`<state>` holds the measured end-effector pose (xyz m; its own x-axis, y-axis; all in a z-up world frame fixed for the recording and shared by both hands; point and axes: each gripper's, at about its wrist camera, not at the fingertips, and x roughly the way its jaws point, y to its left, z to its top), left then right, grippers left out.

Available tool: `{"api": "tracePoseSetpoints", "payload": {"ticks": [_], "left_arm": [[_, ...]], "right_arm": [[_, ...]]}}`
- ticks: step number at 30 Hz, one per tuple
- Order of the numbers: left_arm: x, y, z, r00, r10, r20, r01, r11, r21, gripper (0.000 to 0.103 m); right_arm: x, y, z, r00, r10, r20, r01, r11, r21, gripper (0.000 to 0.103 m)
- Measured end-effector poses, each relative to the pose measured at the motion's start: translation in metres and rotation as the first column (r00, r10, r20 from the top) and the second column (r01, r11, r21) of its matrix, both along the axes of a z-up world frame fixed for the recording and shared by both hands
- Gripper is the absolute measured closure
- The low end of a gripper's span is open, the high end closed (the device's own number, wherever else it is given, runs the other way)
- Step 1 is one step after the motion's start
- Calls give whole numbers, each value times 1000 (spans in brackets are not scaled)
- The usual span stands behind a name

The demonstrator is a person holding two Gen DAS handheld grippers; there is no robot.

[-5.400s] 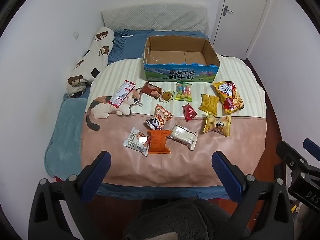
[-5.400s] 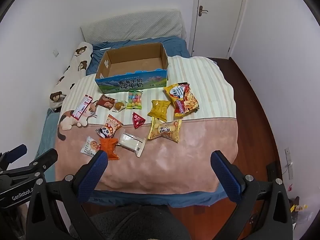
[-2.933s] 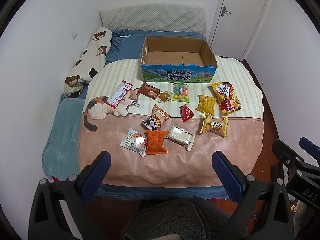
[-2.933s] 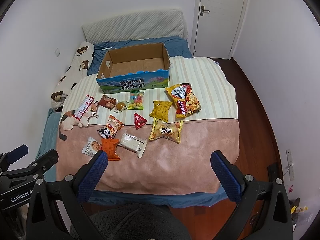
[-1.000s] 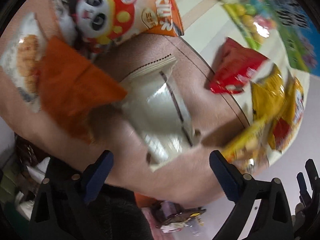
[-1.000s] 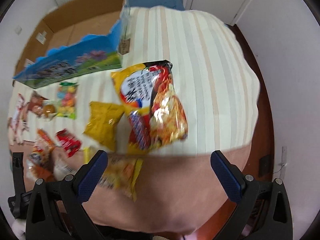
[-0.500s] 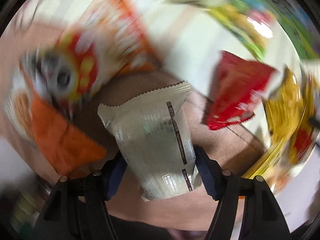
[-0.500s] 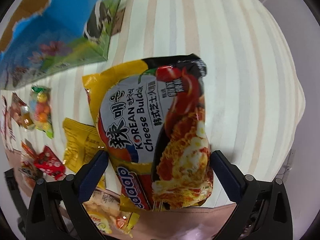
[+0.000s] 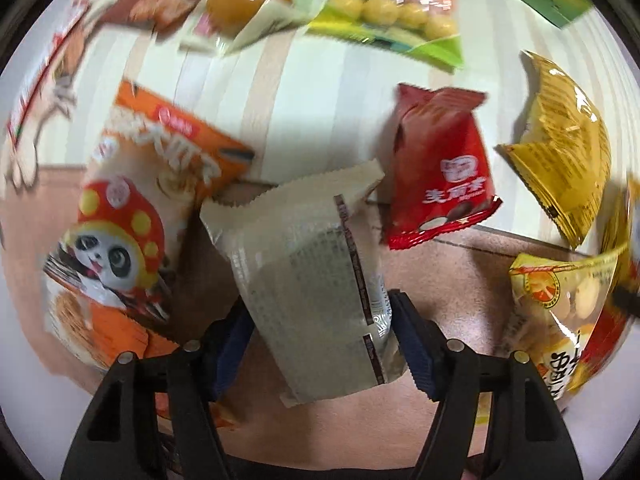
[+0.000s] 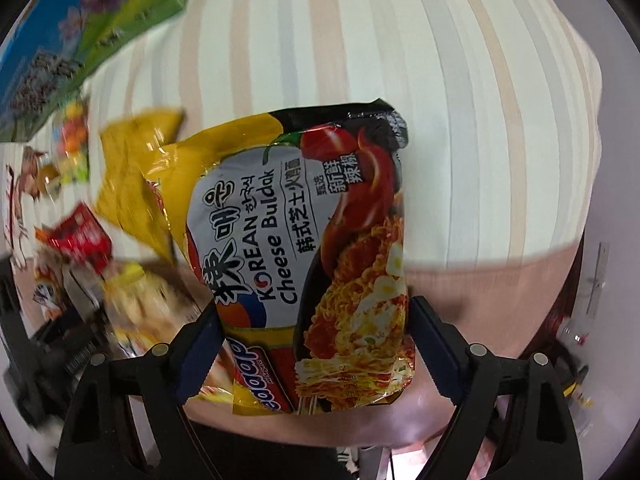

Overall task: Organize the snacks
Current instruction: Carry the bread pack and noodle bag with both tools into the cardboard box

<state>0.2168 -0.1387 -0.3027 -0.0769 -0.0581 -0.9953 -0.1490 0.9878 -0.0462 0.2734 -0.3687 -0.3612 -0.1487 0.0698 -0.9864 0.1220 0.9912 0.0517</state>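
Note:
My left gripper point(image 9: 320, 344) is shut on a white snack packet point(image 9: 308, 280), its blue pads pressing both sides, lifted slightly off the pink blanket point(image 9: 452, 268). My right gripper point(image 10: 316, 344) is shut on a yellow-and-black Korean cheese noodle packet point(image 10: 304, 256), held above the bed. An orange panda packet point(image 9: 132, 236), a red packet point(image 9: 440, 168), a yellow packet point(image 9: 560, 156) and a candy-ball bag point(image 9: 396, 8) lie around the white packet.
The blue-and-green cardboard box point(image 10: 68, 36) stands at the upper left of the right wrist view. A striped blanket point(image 10: 400, 60) covers the bed beyond the noodles. More packets point(image 10: 128, 176) lie left of the noodles. The bed edge and floor point(image 10: 580, 320) are at right.
The left gripper has closed tighter on the white packet and raised it. The right gripper has closed on the noodle packet and lifted it from the blanket.

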Motion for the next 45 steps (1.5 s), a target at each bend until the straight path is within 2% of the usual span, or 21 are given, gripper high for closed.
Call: {"api": "tracePoseSetpoints", "payload": {"ticks": [3, 7, 8, 10, 12, 16, 18, 21, 25, 29, 32, 34, 35, 38, 40, 43, 45], "left_arm": [[-3, 11, 1, 998, 62, -27, -63, 997, -48, 34], [-1, 23, 2, 993, 110, -39, -112, 991, -74, 34], [-3, 26, 2, 992, 122, -34, -124, 989, -75, 35], [-16, 48, 0, 990, 137, -15, -138, 988, -64, 44], [-21, 43, 14, 993, 119, 11, -118, 992, -42, 45], [-36, 27, 42, 996, 4, 93, -11, 998, 68, 45], [-41, 23, 55, 992, -42, 119, 30, 995, 100, 45], [-42, 15, 85, 987, -82, 138, 67, 992, 105, 45], [-42, 30, 132, 975, -127, 181, 114, 990, 82, 46], [-40, 41, 182, 951, -174, 257, 167, 985, 46, 45], [-38, 51, 234, 925, -197, 326, 206, 979, 6, 45], [-23, 57, 260, 906, -209, 369, 236, 971, -29, 45], [-4, 45, 256, 899, -215, 382, 250, 967, -43, 45], [33, 53, 273, 879, -242, 412, 304, 948, -91, 45], [61, 56, 282, 868, -264, 421, 333, 938, -98, 45], [109, 60, 298, 860, -274, 430, 338, 938, -79, 45], [145, 67, 290, 873, -255, 415, 319, 943, -92, 45]], "right_arm": [[-9, -5, -14, 1000, -11, -3, 11, 1000, -19, 9], [-11, -3, -41, 998, -54, 13, 55, 998, -33, 8], [-14, -3, -45, 998, -59, 19, 59, 998, -34, 8], [-23, -3, -52, 997, -70, 38, 71, 997, -37, 9], [-33, 0, -56, 995, -90, 51, 91, 996, -23, 13], [-46, 2, -50, 989, -127, 78, 127, 992, 4, 14], [-54, -1, -47, 984, -150, 96, 149, 989, 17, 14], [-73, -10, -37, 975, -182, 125, 178, 983, 38, 14], [-85, -18, -16, 956, -231, 179, 220, 972, 77, 14], [-100, -12, -1, 937, -271, 223, 249, 961, 123, 14], [-105, -3, 16, 927, -289, 238, 254, 953, 167, 14], [-104, 8, 27, 922, -299, 245, 254, 947, 196, 14], [-103, 13, 32, 921, -302, 248, 253, 945, 209, 14], [-93, 28, 44, 914, -309, 265, 242, 936, 255, 14], [-82, 37, 52, 909, -306, 282, 228, 933, 279, 14], [-58, 42, 62, 905, -288, 313, 199, 937, 287, 14], [-41, 42, 65, 903, -271, 332, 180, 943, 280, 14]]}}
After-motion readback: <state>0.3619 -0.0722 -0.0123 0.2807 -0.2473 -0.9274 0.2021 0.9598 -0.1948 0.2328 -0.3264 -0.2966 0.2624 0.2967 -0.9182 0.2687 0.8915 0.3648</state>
